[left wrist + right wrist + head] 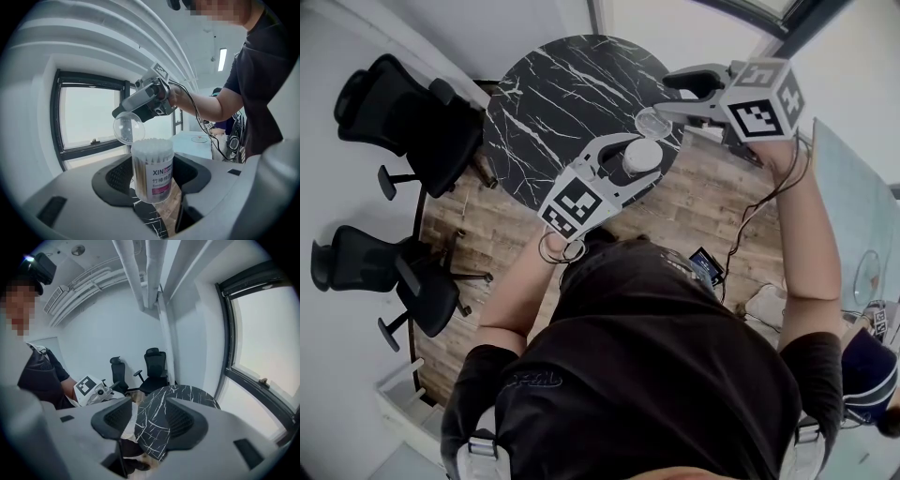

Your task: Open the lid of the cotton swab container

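The cotton swab container (pixel 152 171) is a clear, upright cylinder with a white-and-pink label. It is packed with swabs, and their white tips are exposed at its open top. The left gripper (pixel 639 161) holds it: the container stands between the two black pads (pixel 119 174), which bear against its opposite sides at label height. In the head view the held container sits over the near edge of the round black marble table (pixel 553 94), towards the person. The left gripper view shows marble and wooden floor (pixel 703 197) under its base. The lid (pixel 128 127), a clear round cap, is off the container. It hangs just beside and slightly above the open top, on the side towards the window (pixel 89 117). The right gripper (pixel 666 98) pinches the lid at its jaw tips, with the jaws set wide to span it; both the left gripper view and the head view show this grip. In the right gripper view the transparent lid is hard to make out, and the marble tabletop shows between the jaws. The right gripper points down towards the container from the far side, and a black cable (pixel 750 211) trails from it. Two black office chairs (pixel 403 103) stand on the floor at the table's left, well apart from both grippers.
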`<action>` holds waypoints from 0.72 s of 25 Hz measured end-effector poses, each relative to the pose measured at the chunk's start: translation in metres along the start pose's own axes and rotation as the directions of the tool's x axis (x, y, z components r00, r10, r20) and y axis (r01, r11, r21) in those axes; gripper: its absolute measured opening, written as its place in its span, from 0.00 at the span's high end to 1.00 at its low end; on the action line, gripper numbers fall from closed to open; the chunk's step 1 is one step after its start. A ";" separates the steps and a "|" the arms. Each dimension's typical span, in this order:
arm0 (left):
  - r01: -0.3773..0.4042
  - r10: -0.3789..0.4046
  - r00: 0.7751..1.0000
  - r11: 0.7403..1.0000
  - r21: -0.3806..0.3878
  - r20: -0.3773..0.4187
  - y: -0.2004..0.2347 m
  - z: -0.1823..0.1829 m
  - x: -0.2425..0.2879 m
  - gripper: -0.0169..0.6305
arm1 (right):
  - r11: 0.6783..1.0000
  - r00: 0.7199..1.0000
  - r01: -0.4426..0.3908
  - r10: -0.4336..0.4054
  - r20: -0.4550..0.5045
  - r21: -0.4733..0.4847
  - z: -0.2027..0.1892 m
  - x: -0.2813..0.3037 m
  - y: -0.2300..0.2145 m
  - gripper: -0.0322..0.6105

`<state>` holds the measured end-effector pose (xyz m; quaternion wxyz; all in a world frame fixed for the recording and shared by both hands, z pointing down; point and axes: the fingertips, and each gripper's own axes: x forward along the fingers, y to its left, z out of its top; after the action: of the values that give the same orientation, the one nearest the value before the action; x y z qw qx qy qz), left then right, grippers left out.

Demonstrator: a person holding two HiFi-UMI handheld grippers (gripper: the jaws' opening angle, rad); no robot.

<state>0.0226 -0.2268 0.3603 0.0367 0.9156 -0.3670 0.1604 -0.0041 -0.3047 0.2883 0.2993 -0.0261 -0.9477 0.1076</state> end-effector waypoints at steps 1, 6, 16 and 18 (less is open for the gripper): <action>0.001 -0.001 1.000 1.000 0.002 0.001 -0.001 0.000 -0.001 0.58 | 1.000 1.000 0.008 -0.008 0.007 0.001 0.000 0.000 -0.001 0.58; 0.005 -0.005 1.000 1.000 0.007 0.007 -0.008 0.003 -0.004 0.58 | 0.998 0.998 0.061 -0.061 0.033 0.001 -0.004 0.001 -0.009 0.59; 0.007 -0.007 1.000 1.000 -0.005 0.006 -0.009 0.001 0.001 0.58 | 0.993 0.990 0.116 -0.117 0.077 0.013 -0.010 0.005 -0.028 0.58; 0.005 -0.005 1.000 1.000 -0.009 0.005 -0.008 0.001 0.001 0.58 | 0.993 0.988 0.120 -0.121 0.091 0.014 -0.008 0.003 -0.028 0.58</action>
<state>0.0292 -0.2220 0.3603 0.0403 0.9167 -0.3655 0.1562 -0.0019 -0.3302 0.3024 0.2614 0.0376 -0.9599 0.0942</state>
